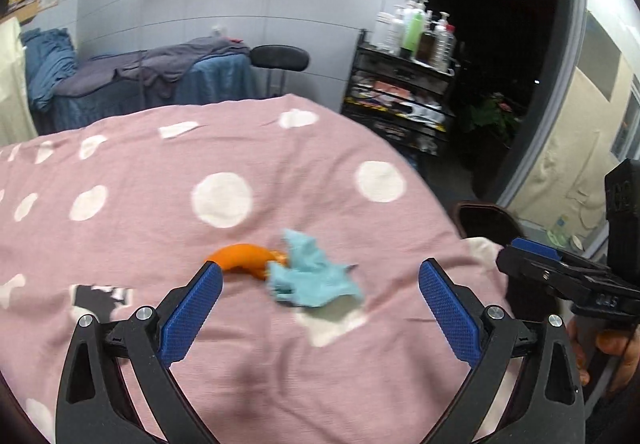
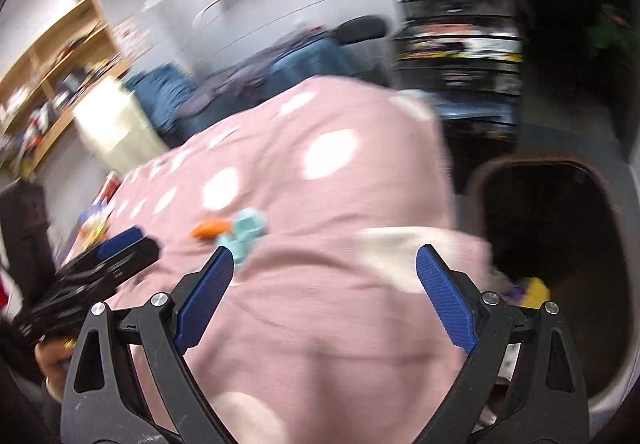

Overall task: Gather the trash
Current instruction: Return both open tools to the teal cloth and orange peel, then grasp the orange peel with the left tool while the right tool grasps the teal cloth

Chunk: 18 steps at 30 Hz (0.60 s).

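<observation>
A crumpled light-blue tissue (image 1: pixel 314 272) lies on the pink dotted blanket (image 1: pixel 160 211), touching an orange peel (image 1: pixel 244 258) at its left. My left gripper (image 1: pixel 320 274) is open and empty, its blue fingers either side of the two pieces, just short of them. My right gripper (image 2: pixel 325 258) is open and empty over the blanket's (image 2: pixel 340 324) right edge; the tissue (image 2: pixel 246 228) and peel (image 2: pixel 208 230) lie ahead to its left. A dark brown trash bin (image 2: pixel 560 264) stands beside the bed on the right, with some yellow and purple trash inside.
The right gripper shows at the right edge of the left wrist view (image 1: pixel 568 272); the left gripper shows at the left of the right wrist view (image 2: pixel 96 268). A black shelf rack with bottles (image 1: pixel 404 83), a stool (image 1: pixel 280 57) and a blue-covered bed (image 1: pixel 140 83) stand behind.
</observation>
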Each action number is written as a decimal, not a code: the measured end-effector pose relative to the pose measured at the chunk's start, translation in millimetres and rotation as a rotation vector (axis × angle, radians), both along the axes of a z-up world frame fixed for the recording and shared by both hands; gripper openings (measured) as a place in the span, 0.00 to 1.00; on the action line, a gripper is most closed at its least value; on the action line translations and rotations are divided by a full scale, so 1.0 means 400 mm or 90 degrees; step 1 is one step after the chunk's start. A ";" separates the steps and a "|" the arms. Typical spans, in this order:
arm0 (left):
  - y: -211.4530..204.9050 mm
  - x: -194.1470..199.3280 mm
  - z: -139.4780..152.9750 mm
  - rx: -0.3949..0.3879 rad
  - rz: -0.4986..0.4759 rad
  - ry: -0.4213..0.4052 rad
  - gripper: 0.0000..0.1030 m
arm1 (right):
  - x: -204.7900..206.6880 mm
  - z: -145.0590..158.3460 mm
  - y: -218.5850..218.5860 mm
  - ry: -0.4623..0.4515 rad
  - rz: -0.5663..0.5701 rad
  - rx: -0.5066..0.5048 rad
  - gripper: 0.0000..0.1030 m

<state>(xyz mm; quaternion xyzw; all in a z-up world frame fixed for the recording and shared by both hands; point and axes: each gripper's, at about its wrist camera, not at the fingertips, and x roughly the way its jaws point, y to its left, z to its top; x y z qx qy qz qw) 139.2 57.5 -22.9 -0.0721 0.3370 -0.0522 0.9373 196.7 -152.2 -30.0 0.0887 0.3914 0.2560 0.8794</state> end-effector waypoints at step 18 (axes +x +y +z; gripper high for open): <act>0.266 0.009 -0.052 -0.024 0.094 0.058 0.95 | 0.090 -0.070 0.358 0.096 0.177 -0.105 0.89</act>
